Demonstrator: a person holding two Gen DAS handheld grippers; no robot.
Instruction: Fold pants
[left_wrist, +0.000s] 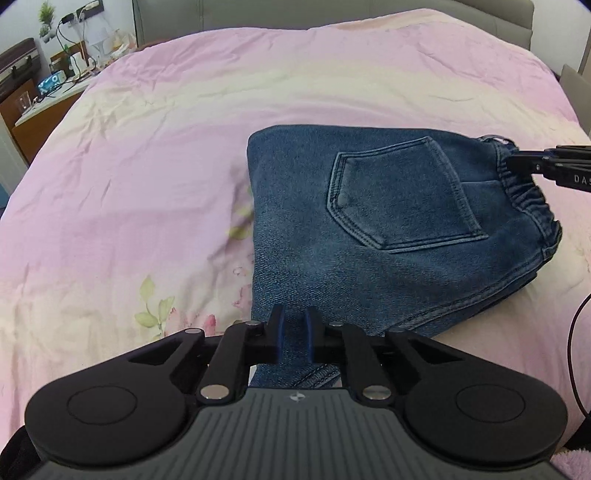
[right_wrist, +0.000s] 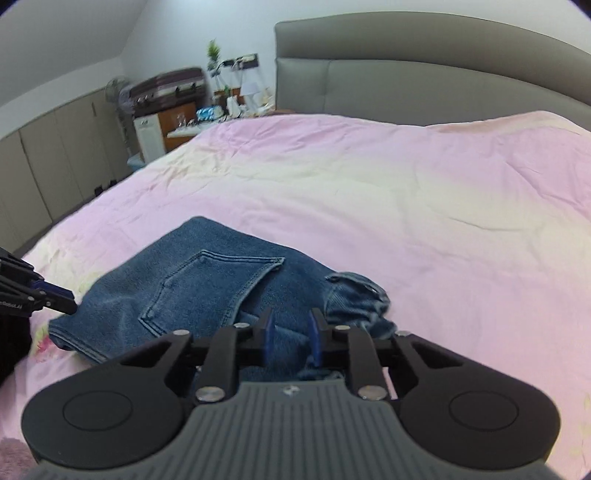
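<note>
Item 1, your left gripper (left_wrist: 294, 334): jaws apart with a narrow gap, blue pads showing, nothing clamped; denim lies under and between the fingers at the near corner of the bundle, contact not certain

Item 2, your right gripper (right_wrist: 290, 341): jaws apart, a slightly wider gap, holding nothing; it stands over the waistband end, and from the left wrist view its tips sit at the gathered elastic waistband (left_wrist: 524, 192), touching or just beside, cannot tell which

Item 3, the pants (left_wrist: 388, 229): blue jeans, folded into a compact stack several layers deep, back pocket (left_wrist: 399, 195) uppermost. Layer edges show along the near right side. At the waistband end some cloth is bunched and ruffled (right_wrist: 360, 299) rather than flat

Item 4, progress, as a judgement: the folding looks essentially done; both of your grippers appear to be at release. What may be left is smoothing the rumpled waistband end and squaring the stack

Item 5, surface: pink bedspread (left_wrist: 147, 166), creased, floral print near the bundle, cream patches further off. The bundle lies toward the near edge

Item 6, room: grey padded headboard (right_wrist: 424, 74), bedside table (left_wrist: 33, 110) cluttered with cables and small items, potted plant (right_wrist: 212, 50), dark suitcase (right_wrist: 170, 86), a run of grey cabinets (right_wrist: 55, 155)
</note>
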